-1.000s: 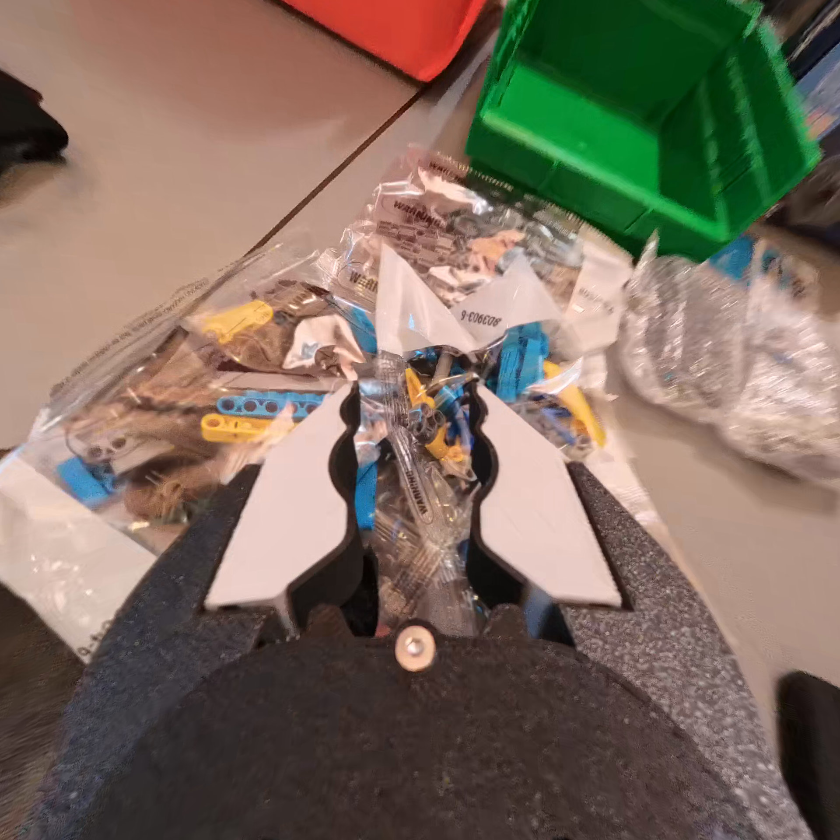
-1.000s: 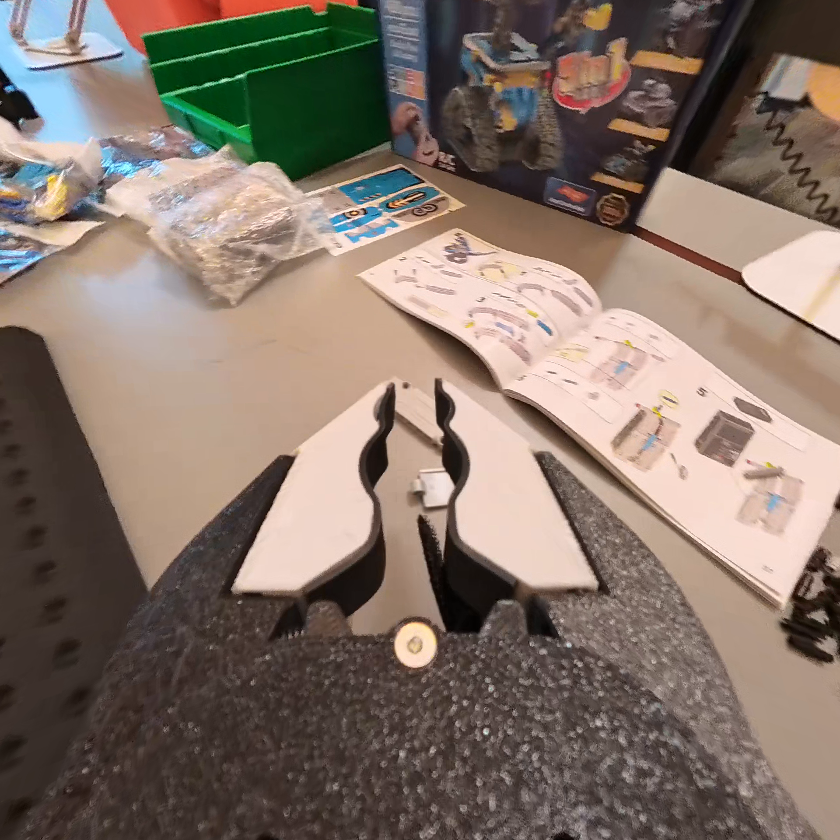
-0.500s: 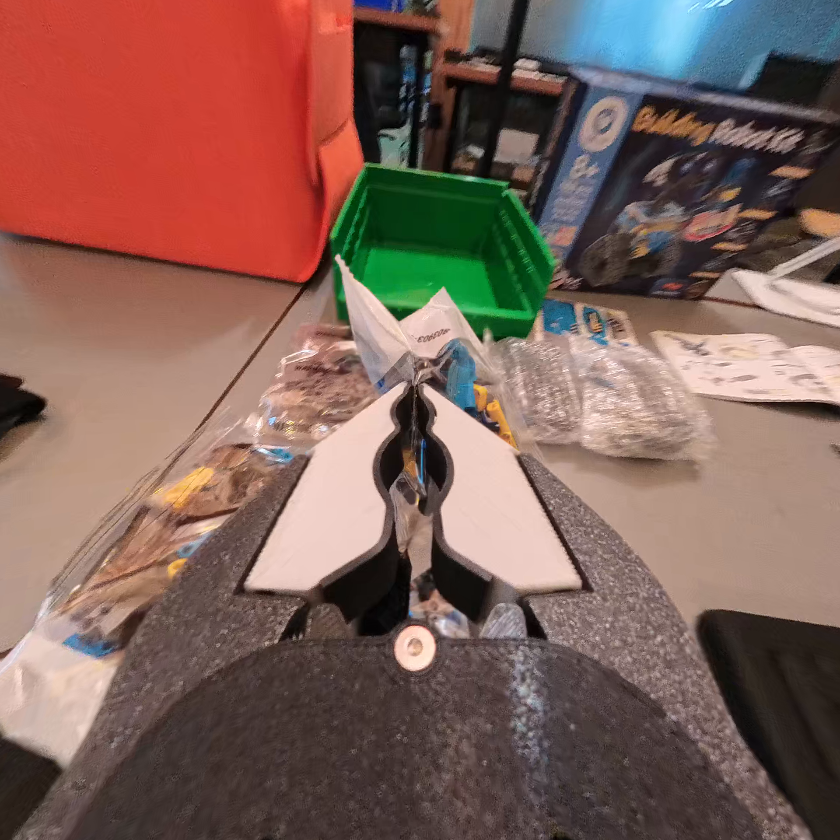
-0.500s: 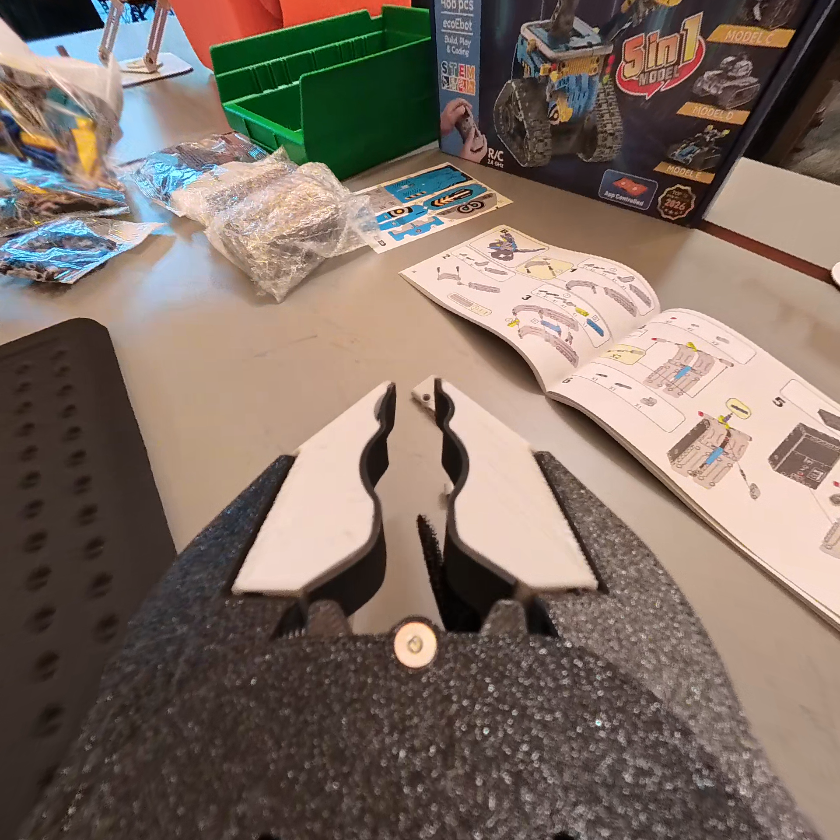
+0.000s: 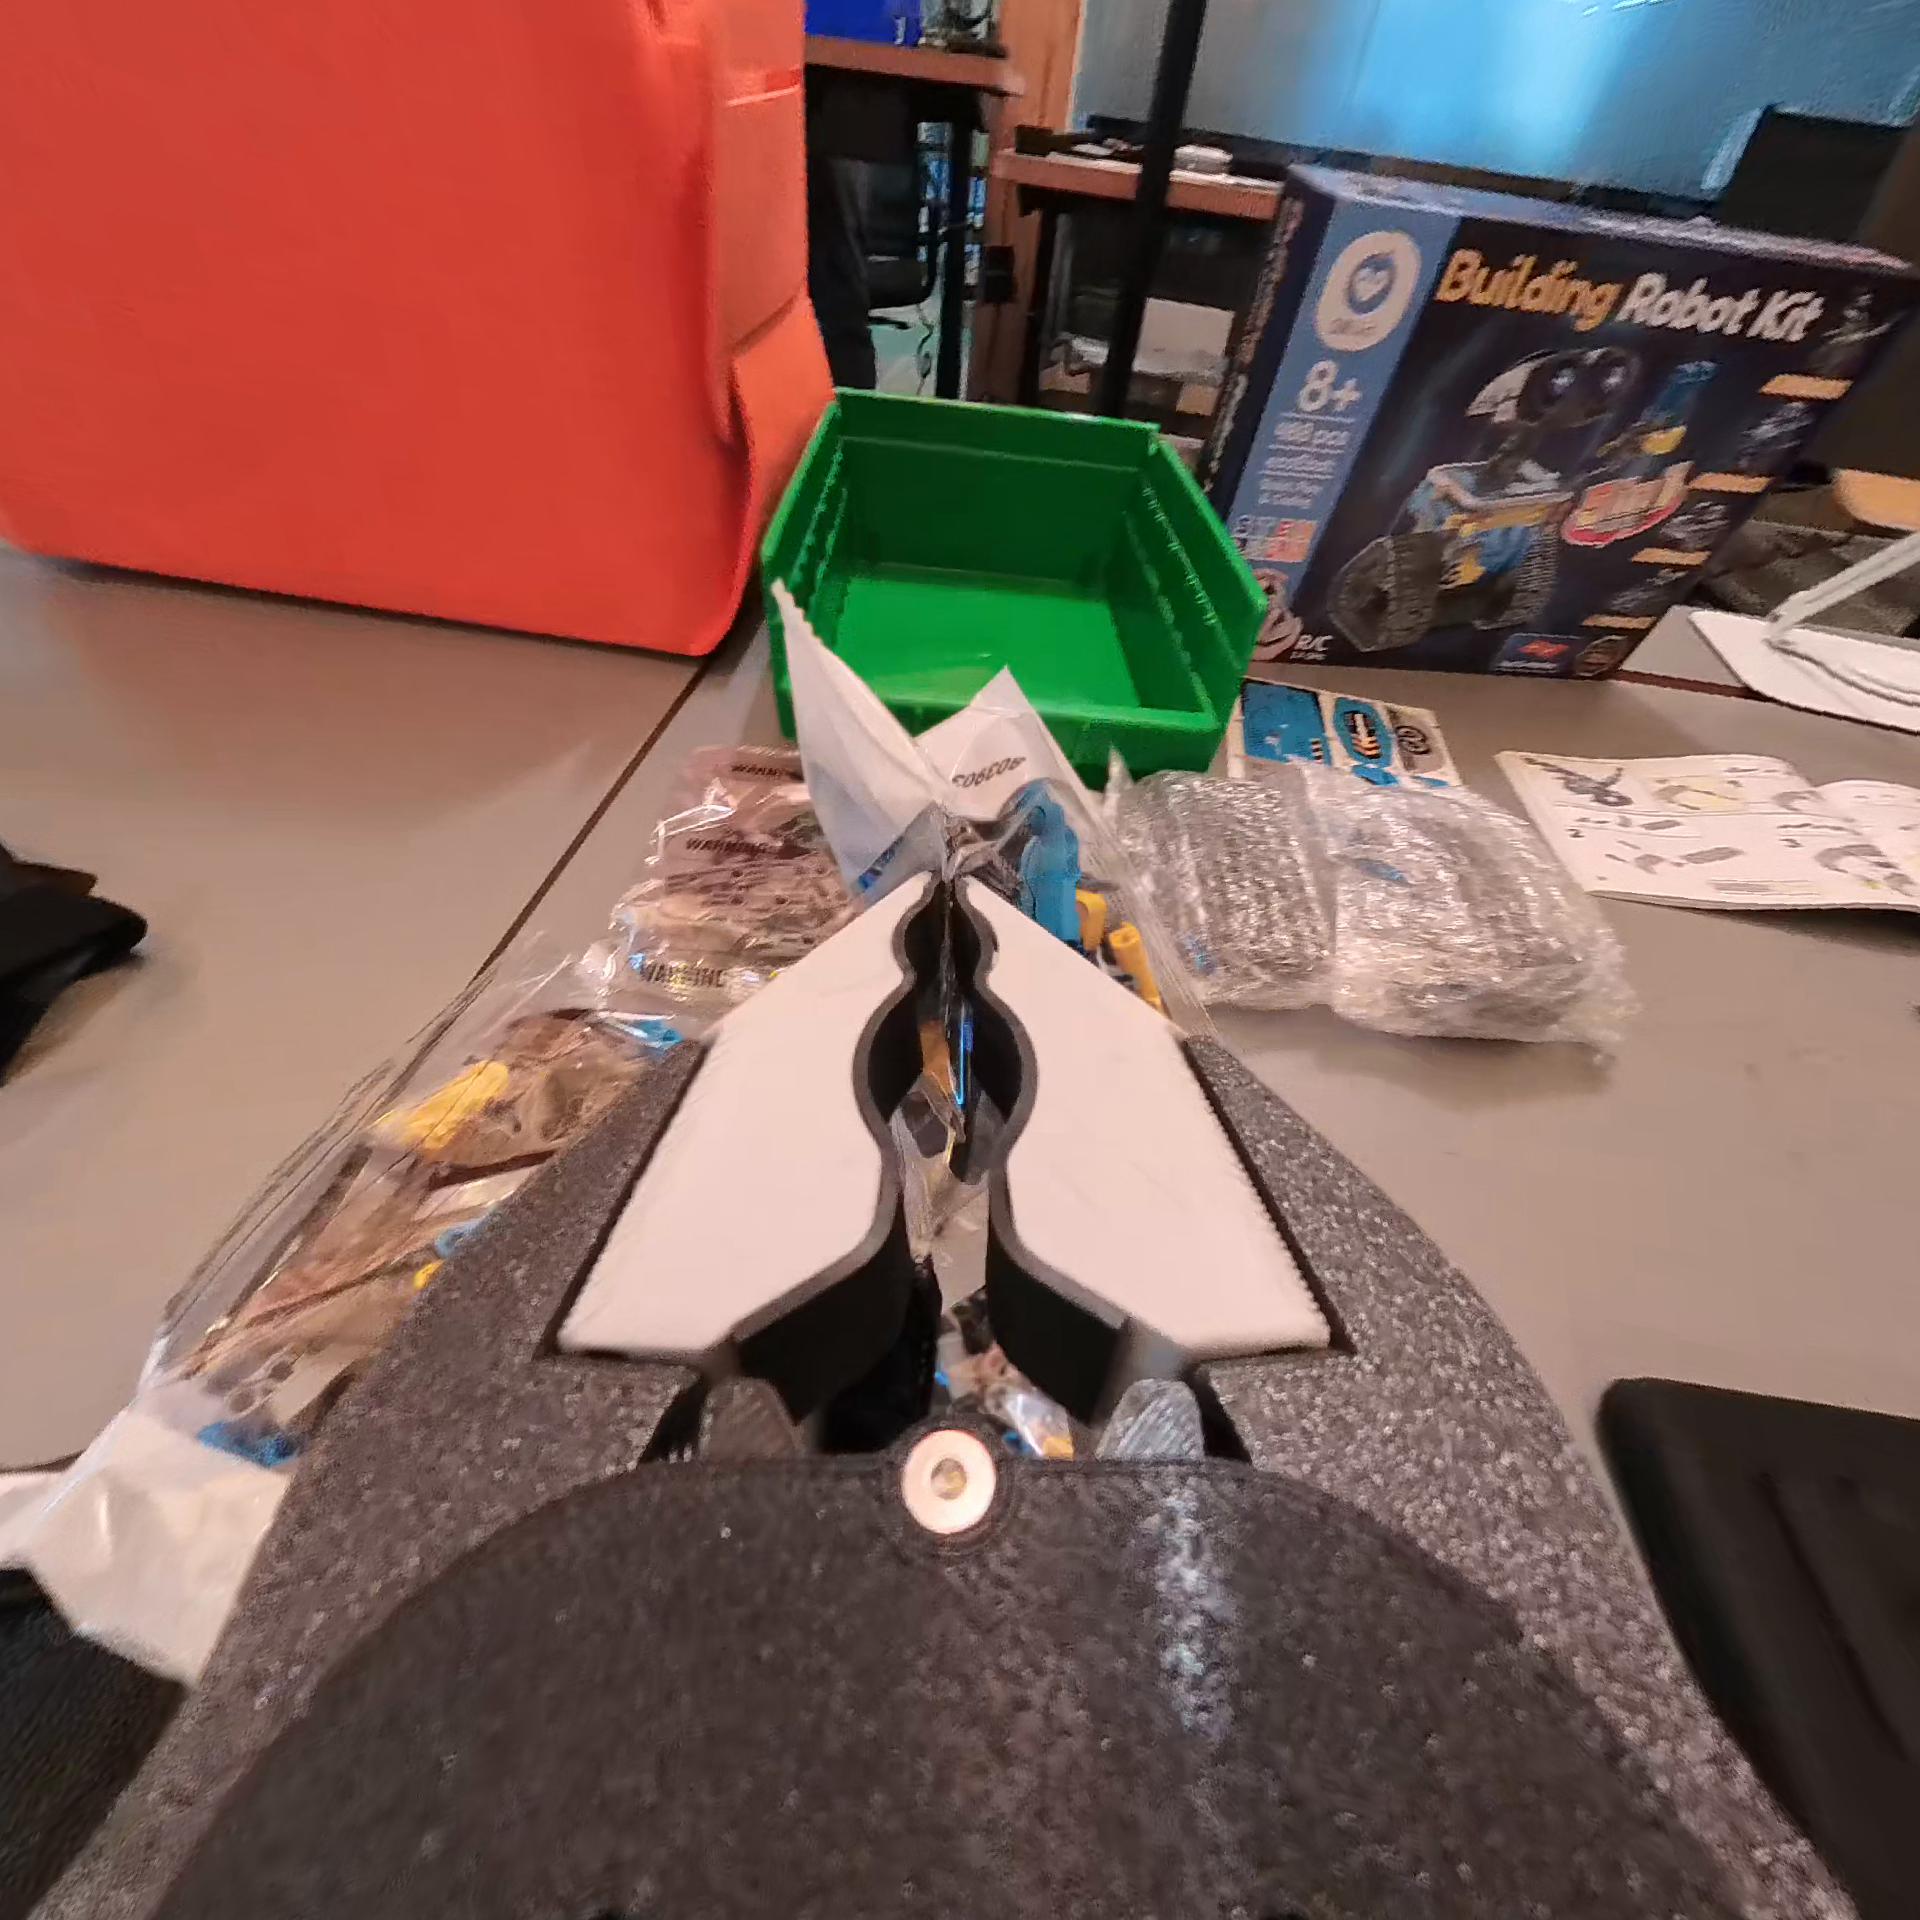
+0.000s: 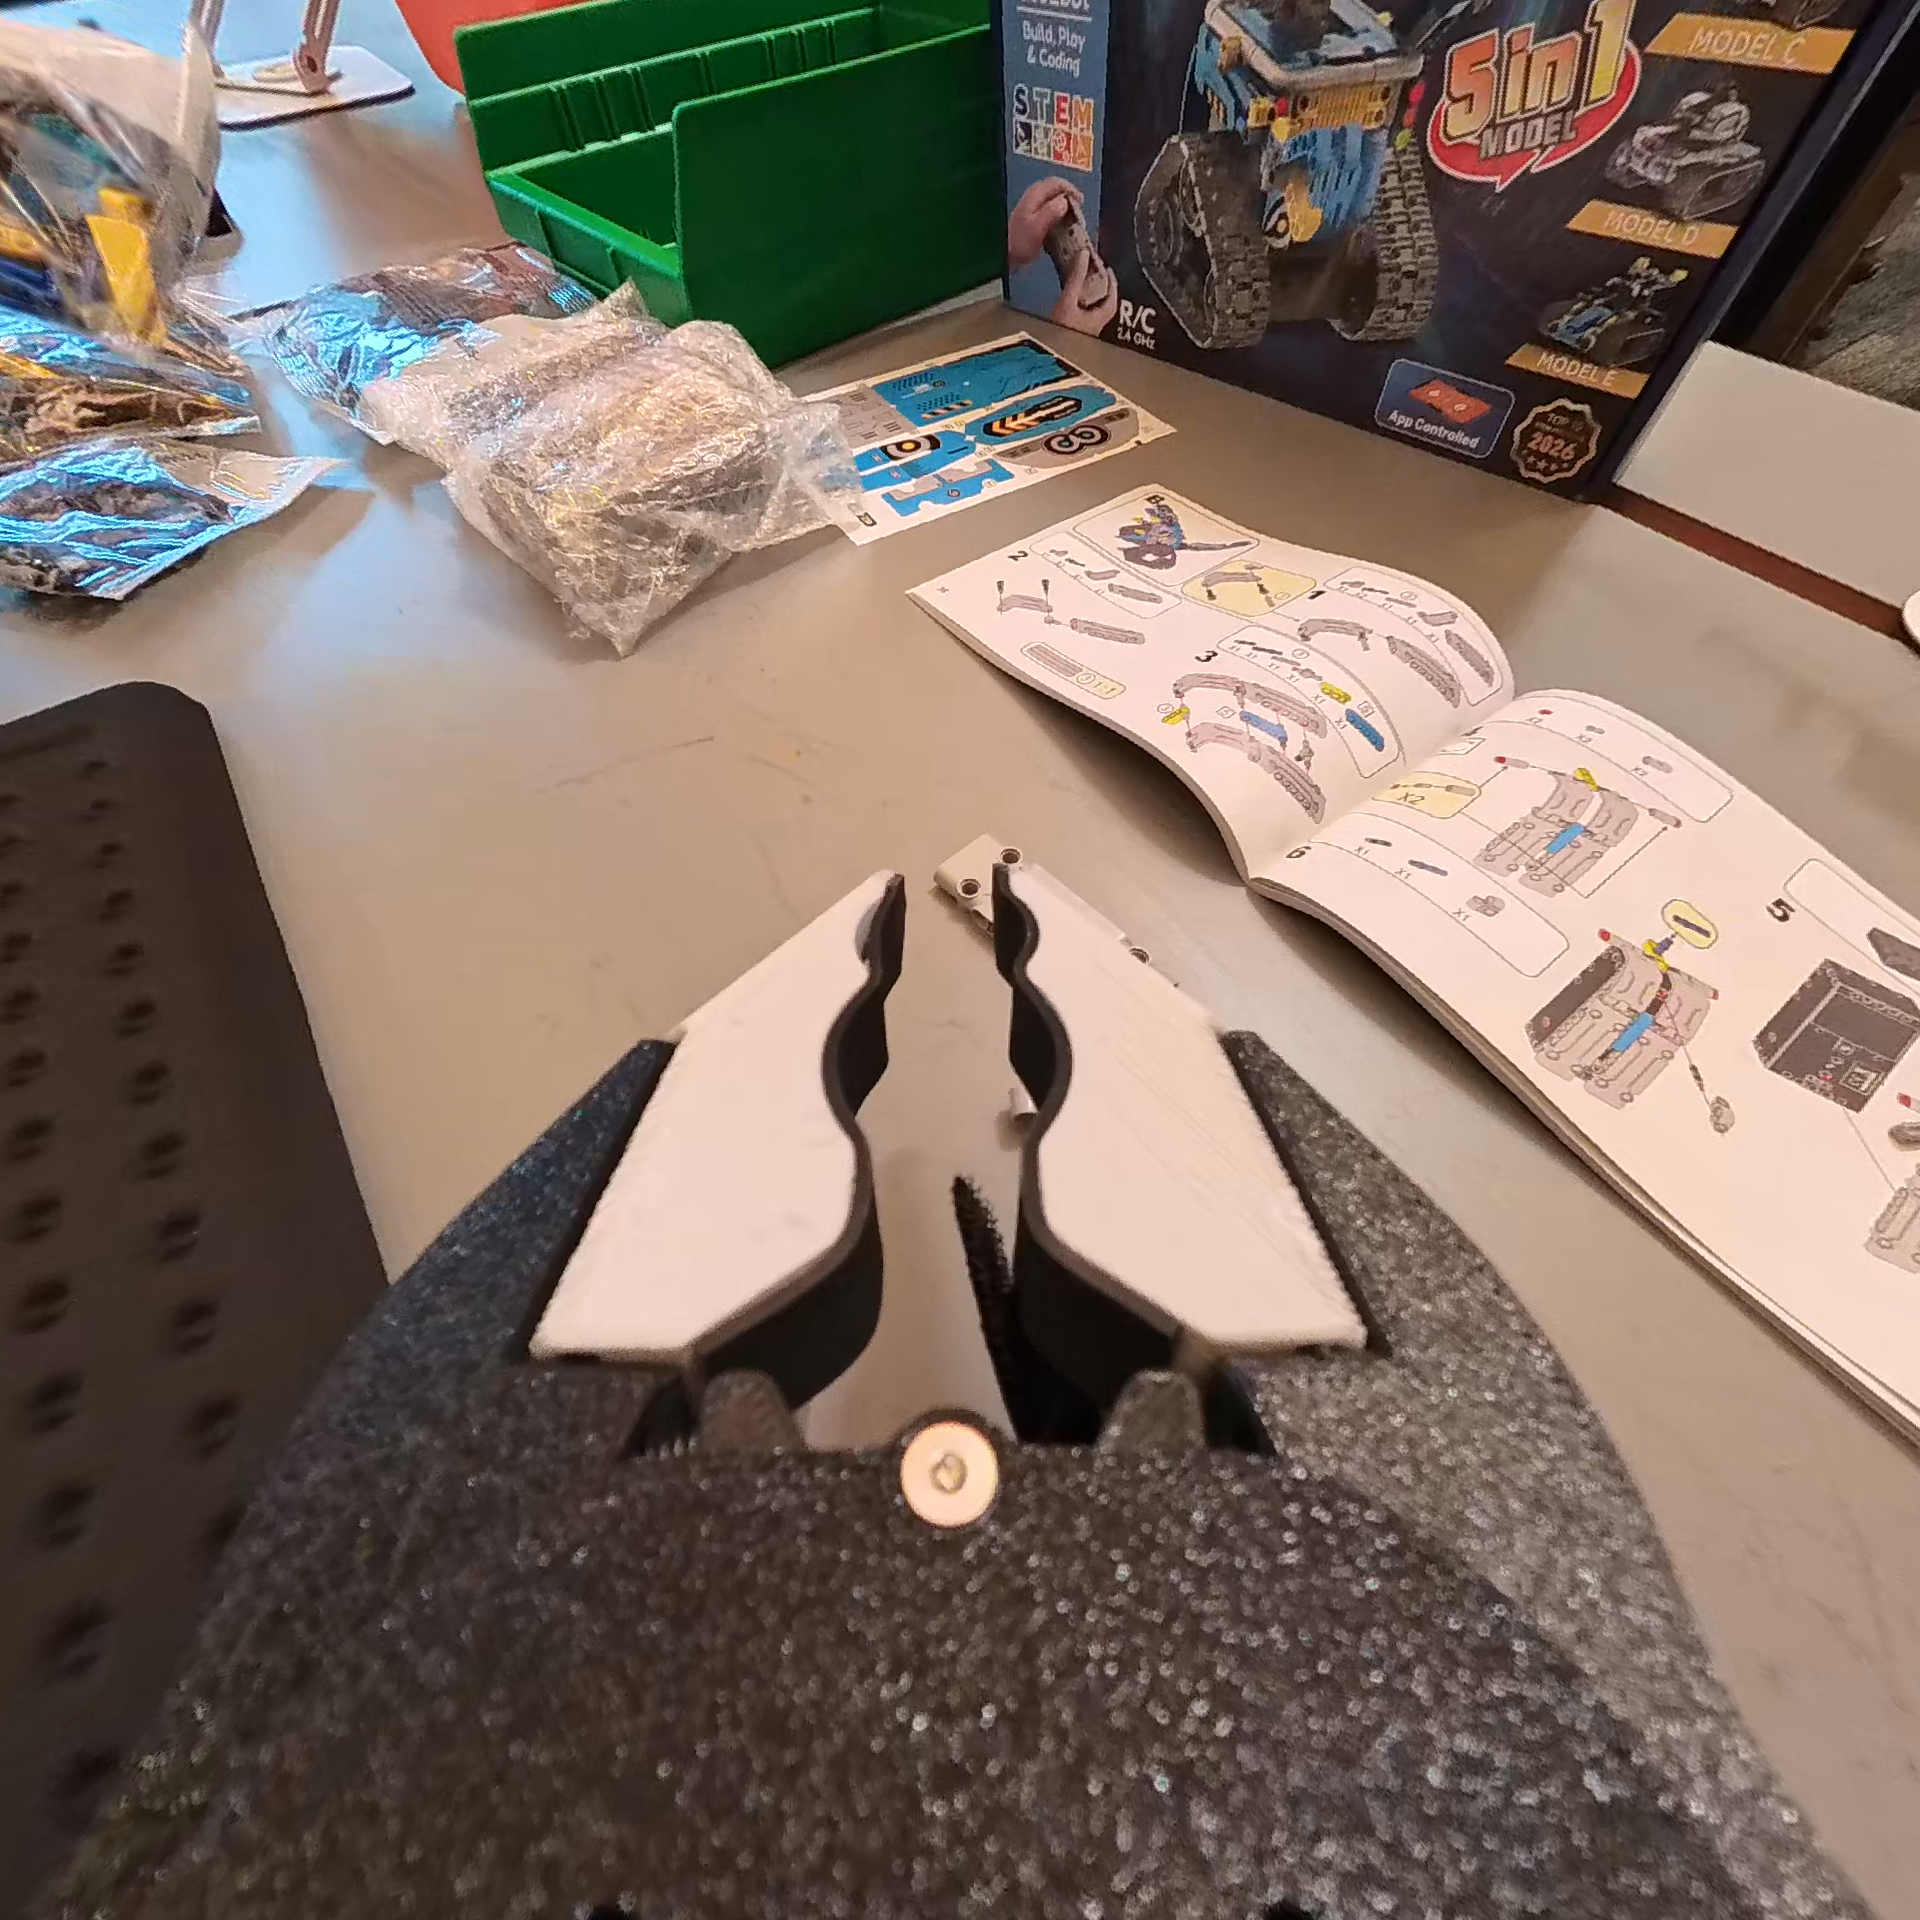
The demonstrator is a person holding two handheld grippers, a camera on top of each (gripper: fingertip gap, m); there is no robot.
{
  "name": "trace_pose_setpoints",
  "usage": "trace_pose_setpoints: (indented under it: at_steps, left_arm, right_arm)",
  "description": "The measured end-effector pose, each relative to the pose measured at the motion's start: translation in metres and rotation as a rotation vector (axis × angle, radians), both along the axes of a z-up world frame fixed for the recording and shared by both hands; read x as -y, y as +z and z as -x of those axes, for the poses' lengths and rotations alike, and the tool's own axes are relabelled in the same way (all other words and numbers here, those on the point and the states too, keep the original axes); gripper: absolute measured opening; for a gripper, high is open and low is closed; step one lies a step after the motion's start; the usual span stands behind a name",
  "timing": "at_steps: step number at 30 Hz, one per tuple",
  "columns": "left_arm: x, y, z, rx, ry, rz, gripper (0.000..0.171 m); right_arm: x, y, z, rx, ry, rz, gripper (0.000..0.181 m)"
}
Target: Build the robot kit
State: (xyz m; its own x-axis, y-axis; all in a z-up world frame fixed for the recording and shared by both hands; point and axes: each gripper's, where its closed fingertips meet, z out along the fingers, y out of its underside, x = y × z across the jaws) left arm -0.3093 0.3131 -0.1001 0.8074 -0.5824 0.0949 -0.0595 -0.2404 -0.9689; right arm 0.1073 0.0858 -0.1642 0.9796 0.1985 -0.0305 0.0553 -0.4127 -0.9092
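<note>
My left gripper point(image 5: 948, 883) is shut on a clear plastic bag of blue and yellow building parts point(image 5: 997, 821) and holds it up above the grey table point(image 5: 1455, 1143). The same bag shows at the far left of the right wrist view point(image 6: 94, 208). More clear bags of parts point(image 5: 468, 1122) lie on the table below and left of it. My right gripper point(image 6: 948, 883) is open a little and empty, low over the table. A small white part with holes point(image 6: 971, 878) lies just beyond its right fingertip.
A green bin point(image 5: 997, 592) stands behind the bags, with an orange bag point(image 5: 364, 291) to its left and a robot kit box point(image 5: 1558, 468) to its right. Bubble-wrapped bundles point(image 6: 613, 468), a sticker sheet point(image 6: 987, 436) and an open instruction booklet point(image 6: 1455, 810) lie on the table. A black perforated pad point(image 6: 135, 1091) is at the left. One gripper's finger ends stand about 50 cm off the other's.
My left gripper closed on the bag of parts and lifted it off the pile, tilting up to face the green bin. My right gripper drew back slightly over the table, still open.
</note>
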Motion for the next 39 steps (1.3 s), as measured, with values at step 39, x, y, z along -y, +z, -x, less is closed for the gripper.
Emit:
trace_pose_setpoints:
  at_steps: [39]
  left_arm:
    - [0.214,0.031,-0.188,0.240,-1.127,0.010,0.000]
  right_arm:
    - [0.012,0.069,0.168,-0.878,0.459,-0.140,0.030]
